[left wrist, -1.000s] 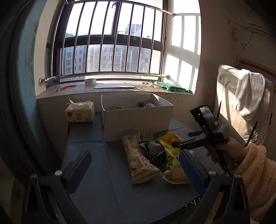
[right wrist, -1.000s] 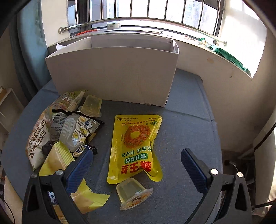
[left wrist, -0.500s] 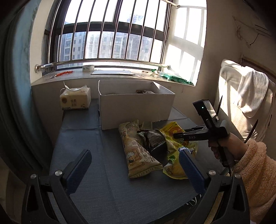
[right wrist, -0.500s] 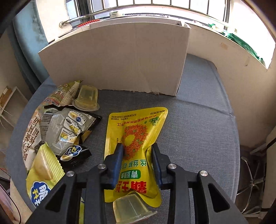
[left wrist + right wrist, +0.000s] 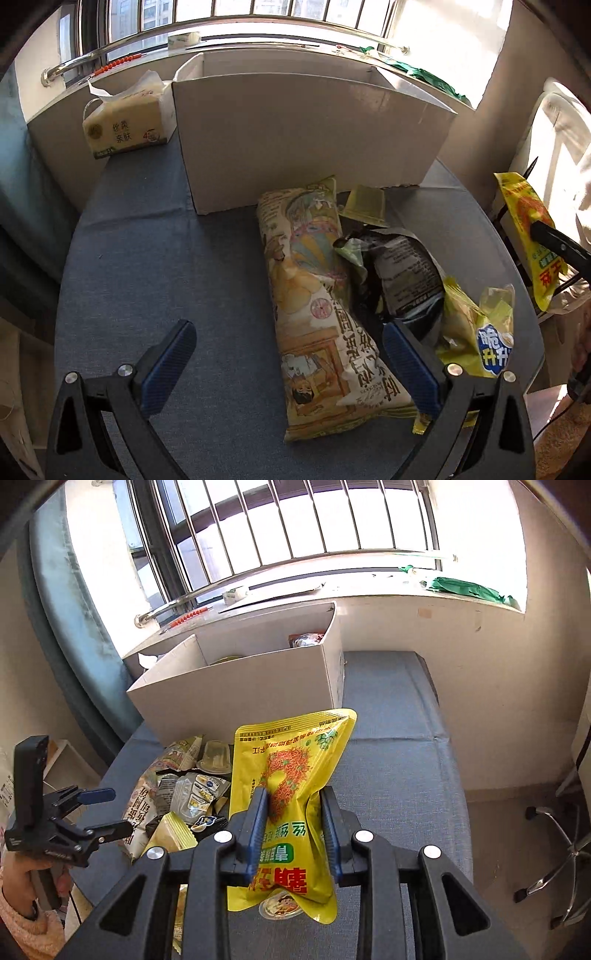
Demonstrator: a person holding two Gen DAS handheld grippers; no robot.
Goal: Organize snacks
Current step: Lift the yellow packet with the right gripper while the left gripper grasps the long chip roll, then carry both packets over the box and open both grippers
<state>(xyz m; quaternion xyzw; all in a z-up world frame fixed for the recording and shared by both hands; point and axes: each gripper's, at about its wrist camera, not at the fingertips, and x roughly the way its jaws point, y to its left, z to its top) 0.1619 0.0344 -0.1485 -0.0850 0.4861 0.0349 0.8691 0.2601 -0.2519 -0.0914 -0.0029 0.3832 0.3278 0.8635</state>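
Observation:
My right gripper [image 5: 293, 805] is shut on the yellow snack pouch [image 5: 291, 771] and holds it in the air above the blue table, short of the white cardboard box [image 5: 236, 694]. The pouch also hangs at the right edge of the left wrist view [image 5: 528, 225]. My left gripper [image 5: 288, 358] is open, low over the long beige snack bag [image 5: 317, 310]. Beside that bag lie a black and silver packet [image 5: 402, 273], a yellow-green packet [image 5: 476, 328] and a jelly cup [image 5: 364, 205]. Another jelly cup [image 5: 279, 908] lies under the lifted pouch.
A tissue pack [image 5: 125, 122] stands left of the box. The box holds a few snacks [image 5: 306, 639]. A windowsill [image 5: 406, 594] and barred window run behind it. A chair base [image 5: 554, 864] stands right of the table, and a white draped chair [image 5: 561, 122] is nearby.
My right gripper shut on the yellow pouch and lifted it off the table. My left gripper dropped down and forward over the beige bag.

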